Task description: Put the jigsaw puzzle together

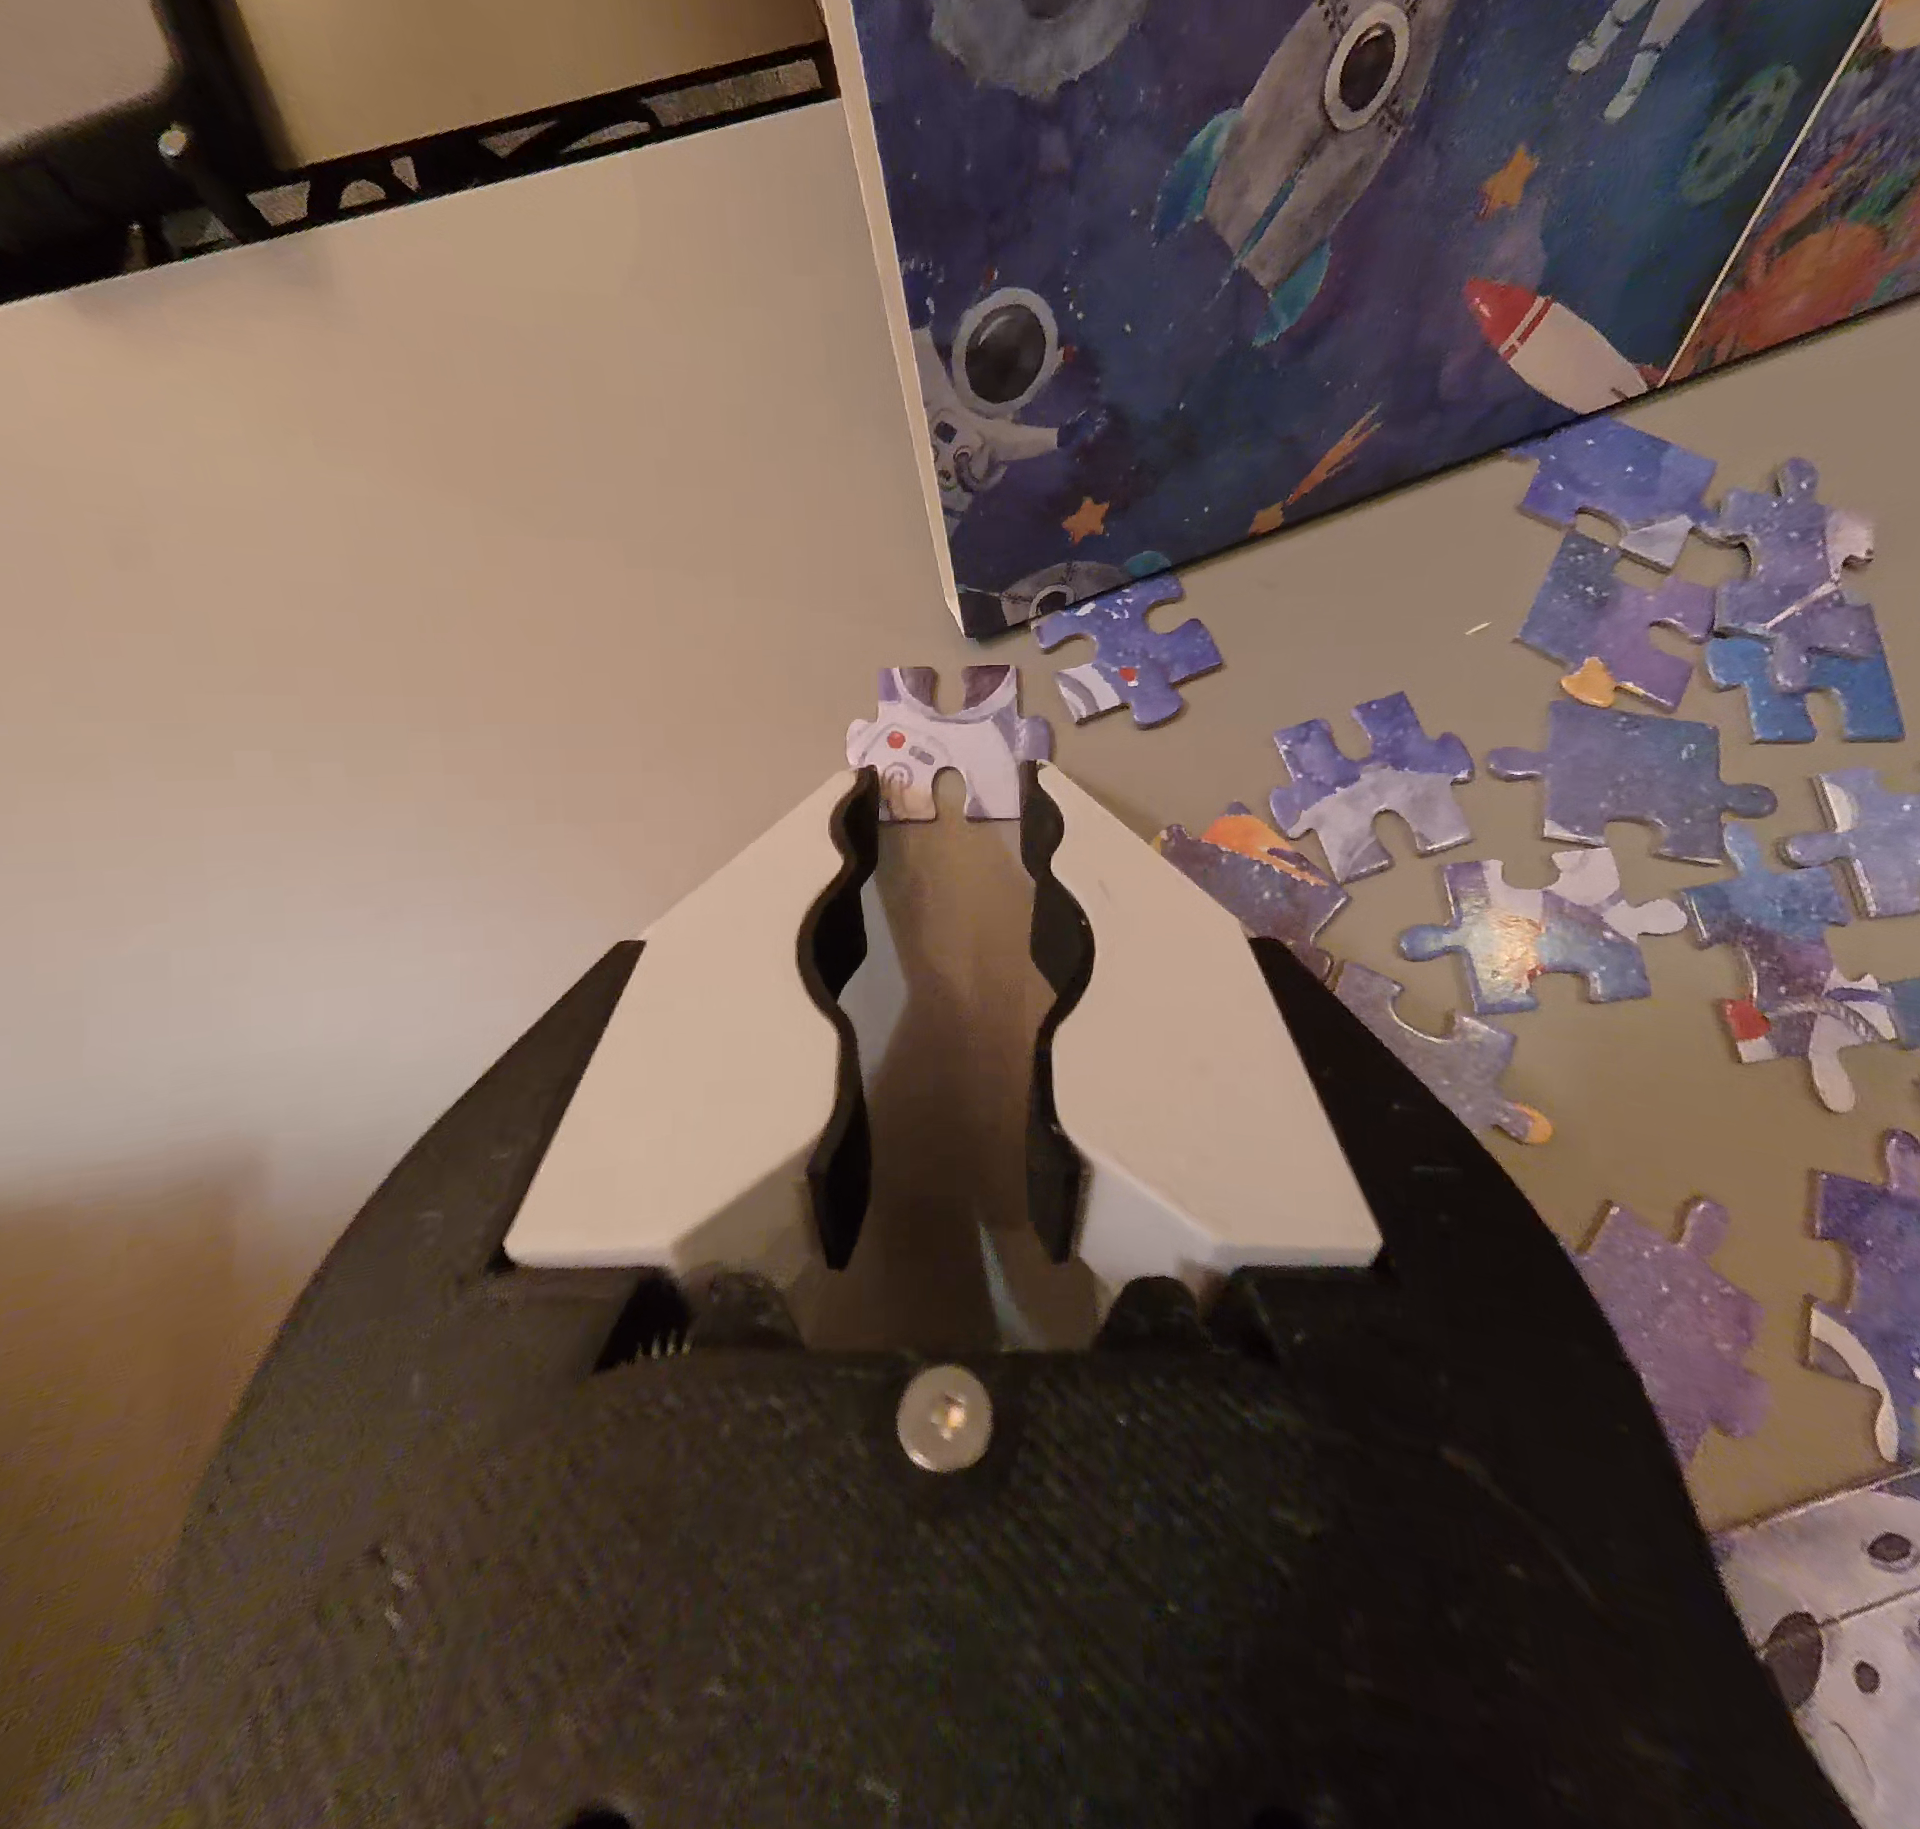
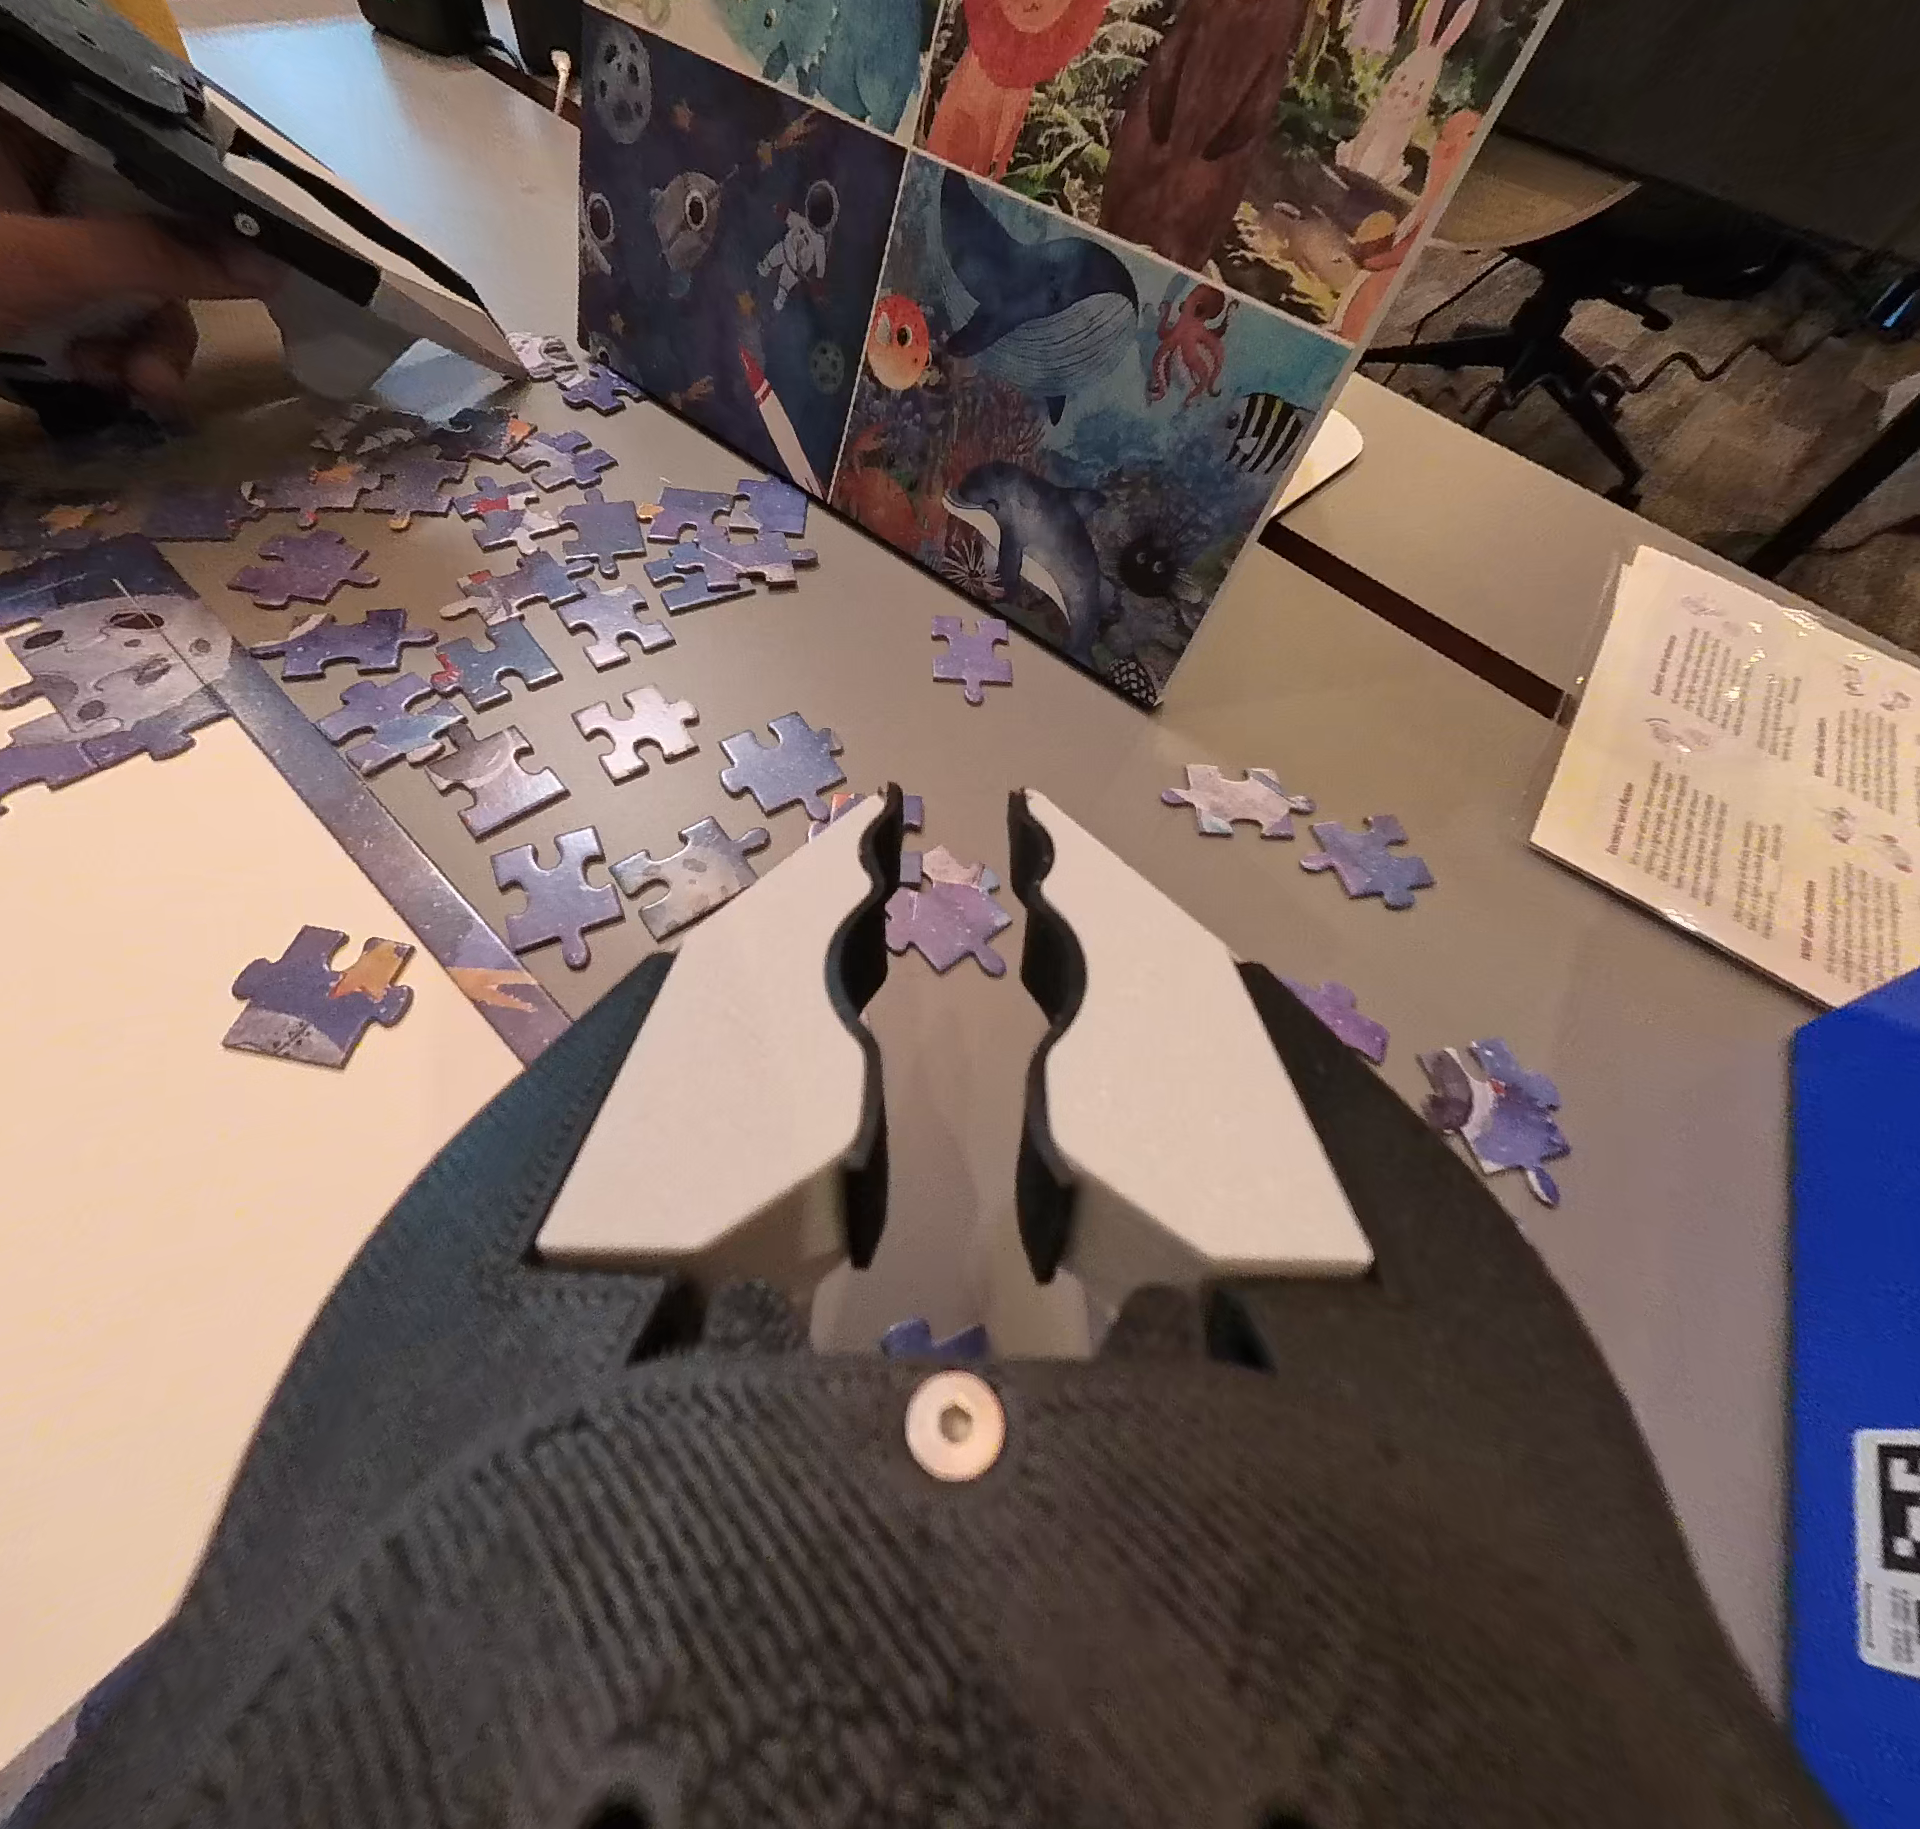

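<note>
My left gripper [image 1: 951, 777] is shut on a puzzle piece [image 1: 948, 740] that shows a white astronaut suit with a red dot. The two pads press its left and right edges, low over the grey table [image 1: 416, 636]. In the right wrist view the left gripper [image 2: 499, 351] reaches down at the far left, with the piece [image 2: 538, 347] at its tips, next to the standing picture box [image 2: 935, 273]. My right gripper [image 2: 954, 805] is open and empty. It hovers over a purple puzzle piece [image 2: 948, 922] that lies flat on the table below the fingers.
Several loose blue-purple pieces [image 2: 582, 626] are scattered on the table, also to the right of the left gripper [image 1: 1621, 771]. The box [image 1: 1351, 221] stands upright just ahead. A partly filled puzzle board [image 2: 208, 844] lies at the left. A printed sheet [image 2: 1745, 771] and a blue box [image 2: 1860, 1312] sit at the right. About 35 centimetres separates my left fingertips from my right.
</note>
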Action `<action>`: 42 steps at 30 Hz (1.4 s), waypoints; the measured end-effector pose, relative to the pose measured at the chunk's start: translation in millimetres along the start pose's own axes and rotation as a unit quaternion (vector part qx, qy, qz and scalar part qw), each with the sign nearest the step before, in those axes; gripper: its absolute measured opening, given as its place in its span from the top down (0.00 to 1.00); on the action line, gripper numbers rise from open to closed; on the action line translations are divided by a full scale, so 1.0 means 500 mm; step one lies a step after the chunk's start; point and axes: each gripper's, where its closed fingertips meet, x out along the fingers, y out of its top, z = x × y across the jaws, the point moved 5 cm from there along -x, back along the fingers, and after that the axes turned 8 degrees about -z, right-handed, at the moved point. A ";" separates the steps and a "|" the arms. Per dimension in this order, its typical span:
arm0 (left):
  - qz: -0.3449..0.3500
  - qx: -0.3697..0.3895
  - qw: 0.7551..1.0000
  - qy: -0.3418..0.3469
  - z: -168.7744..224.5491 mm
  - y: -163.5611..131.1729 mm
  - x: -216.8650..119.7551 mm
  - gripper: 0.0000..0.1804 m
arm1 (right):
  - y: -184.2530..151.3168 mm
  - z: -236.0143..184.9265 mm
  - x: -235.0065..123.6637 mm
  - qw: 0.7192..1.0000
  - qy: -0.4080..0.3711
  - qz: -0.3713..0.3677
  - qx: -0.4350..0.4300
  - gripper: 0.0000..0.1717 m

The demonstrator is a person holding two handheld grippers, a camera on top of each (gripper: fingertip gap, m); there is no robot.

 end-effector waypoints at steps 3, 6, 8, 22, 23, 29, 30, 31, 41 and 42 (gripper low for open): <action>0.001 -0.001 1.000 -0.008 -0.001 -0.001 -0.002 0.85 | 0.000 0.001 -0.001 1.000 -0.001 0.000 0.000 0.89; 0.005 0.001 1.000 -0.003 -0.007 -0.005 -0.012 0.85 | 0.001 0.001 -0.002 1.000 -0.002 0.002 0.000 0.89; 0.013 0.002 1.000 0.006 -0.012 -0.005 -0.034 0.85 | 0.001 0.001 -0.003 1.000 -0.001 0.003 0.001 0.89; -0.022 0.051 0.997 -0.060 0.251 -0.225 -0.247 0.85 | 0.025 -0.034 -0.011 0.999 0.010 0.017 -0.025 0.89; -0.027 0.047 0.997 -0.052 0.254 -0.236 -0.246 0.85 | 0.025 -0.036 -0.010 0.999 0.009 0.017 -0.028 0.89; -0.041 0.021 0.998 -0.049 0.267 -0.263 -0.237 0.85 | 0.025 -0.029 -0.014 0.999 0.001 0.020 -0.027 0.89; -0.042 0.023 0.998 -0.043 0.268 -0.264 -0.237 0.85 | 0.025 -0.027 -0.015 0.999 0.002 0.022 -0.024 0.89; -0.043 0.024 0.998 -0.040 0.269 -0.266 -0.237 0.83 | 0.025 -0.025 -0.016 1.000 0.002 0.023 -0.021 0.89; -0.039 0.010 0.997 -0.072 0.270 -0.281 -0.244 0.75 | 0.021 -0.028 -0.010 1.000 0.004 0.017 -0.024 0.90; -0.039 0.009 0.996 -0.074 0.270 -0.281 -0.243 0.75 | 0.021 -0.028 -0.010 1.000 0.004 0.017 -0.024 0.90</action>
